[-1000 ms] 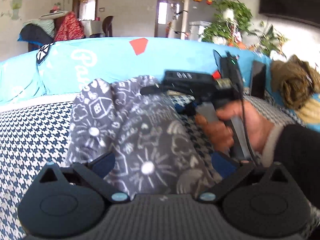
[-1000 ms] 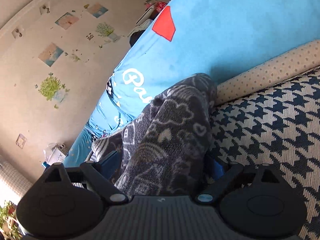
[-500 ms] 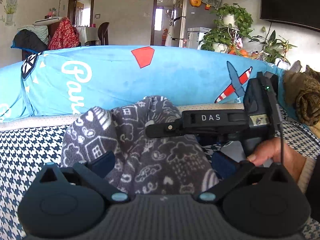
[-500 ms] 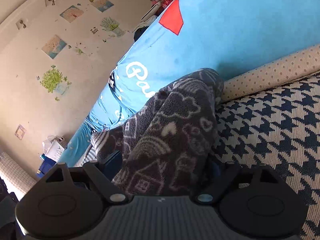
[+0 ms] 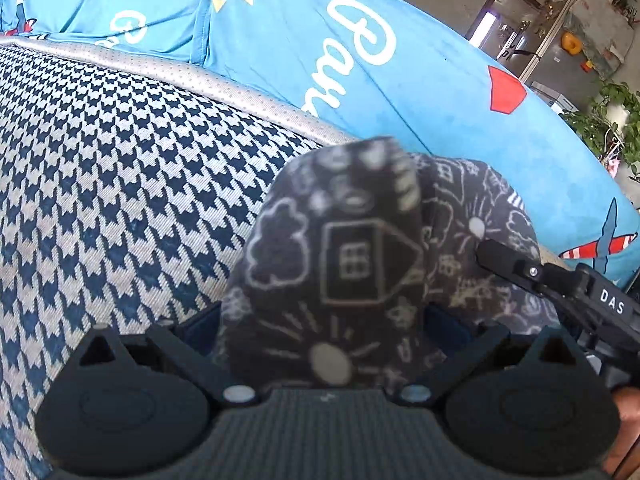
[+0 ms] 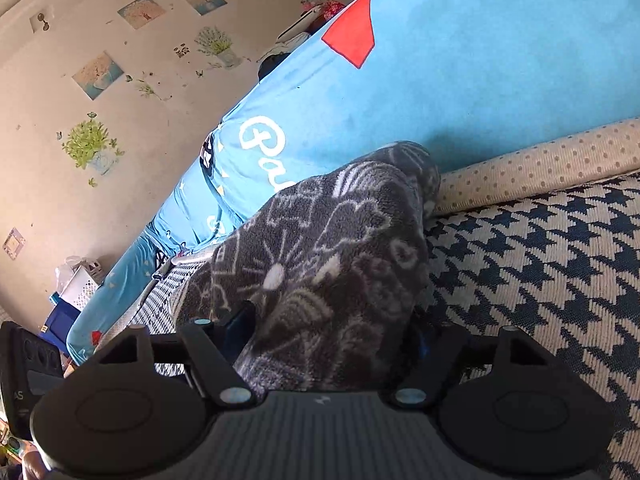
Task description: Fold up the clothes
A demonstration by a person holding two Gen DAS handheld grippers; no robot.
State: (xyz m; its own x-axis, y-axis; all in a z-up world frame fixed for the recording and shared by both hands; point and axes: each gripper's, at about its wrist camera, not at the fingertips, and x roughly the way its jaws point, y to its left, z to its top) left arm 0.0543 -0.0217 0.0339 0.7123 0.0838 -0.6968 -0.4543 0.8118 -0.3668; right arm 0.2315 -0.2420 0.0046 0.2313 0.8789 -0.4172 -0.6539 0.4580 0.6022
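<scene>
a: item under inspection: one grey fleece garment [image 5: 360,248] printed with white doodles — houses, clouds, suns. it lies bunched on the houndstooth seat cushion [image 5: 120,168], its far end up against the dotted beige piping [image 6: 540,160] and the blue backrest cover [image 5: 400,80].

b: left gripper [image 5: 324,320]?

a: a fold of the fleece fills the gap between its fingers, the house print facing the camera. the blue pads sit against the cloth on both sides; i record it as clamped on the garment. the fold's upper edge is blurred.

b: right gripper [image 6: 332,332]?

a: its jaws have just been closing, with fleece between them. in the right wrist view the cloth runs up from the jaw gap toward the backrest. the left pad touches the cloth; the right pad is largely hidden under the fabric. i record it as gripping the garment.

b: relation of the two tools?

a: close together. the right tool's black finger [image 5: 516,266] lies on the fleece at the right of the left wrist view, its body marked "das". a fingertip shows at that frame's lower right edge.

b: surroundings?

a: wall stickers [image 6: 92,144] of plants and pictures behind the sofa; potted plants [image 5: 608,120] and a doorway [image 5: 496,16] in the far room.
</scene>
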